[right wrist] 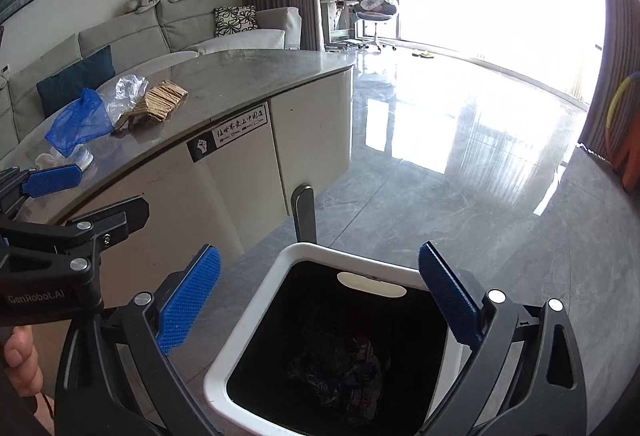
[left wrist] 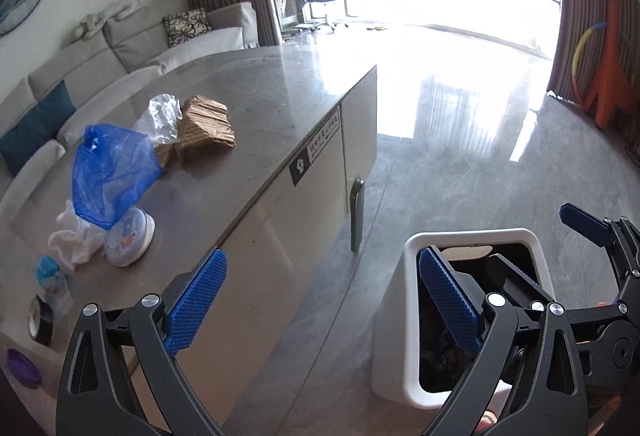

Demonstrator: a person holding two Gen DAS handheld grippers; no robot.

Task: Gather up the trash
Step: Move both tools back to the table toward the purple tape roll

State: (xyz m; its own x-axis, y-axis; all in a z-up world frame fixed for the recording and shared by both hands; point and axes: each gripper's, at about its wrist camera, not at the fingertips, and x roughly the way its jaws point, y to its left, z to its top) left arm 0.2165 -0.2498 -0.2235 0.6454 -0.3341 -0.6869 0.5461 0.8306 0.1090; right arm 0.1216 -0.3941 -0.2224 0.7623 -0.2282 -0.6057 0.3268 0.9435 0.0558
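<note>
A white trash bin [right wrist: 248, 344] with a black liner stands on the floor beside the counter; dark wrappers [right wrist: 352, 372] lie at its bottom. My right gripper [right wrist: 320, 300] is open and empty, right above the bin's mouth. My left gripper [left wrist: 324, 304] is open and empty, between the counter's edge and the bin [left wrist: 390, 348]. On the grey counter [left wrist: 248, 116] lie a blue plastic bag [left wrist: 112, 172], a clear plastic bag [left wrist: 160, 116], crumpled brown cardboard [left wrist: 202, 128] and white tissue [left wrist: 74, 240].
A round white lidded tub [left wrist: 130, 240], a small blue-lidded jar [left wrist: 50, 274], a roll of black tape [left wrist: 40, 320] and a purple lid [left wrist: 22, 368] sit at the counter's near end. A sofa [left wrist: 132, 40] stands behind the counter. Glossy grey floor [left wrist: 460, 156] stretches to the window.
</note>
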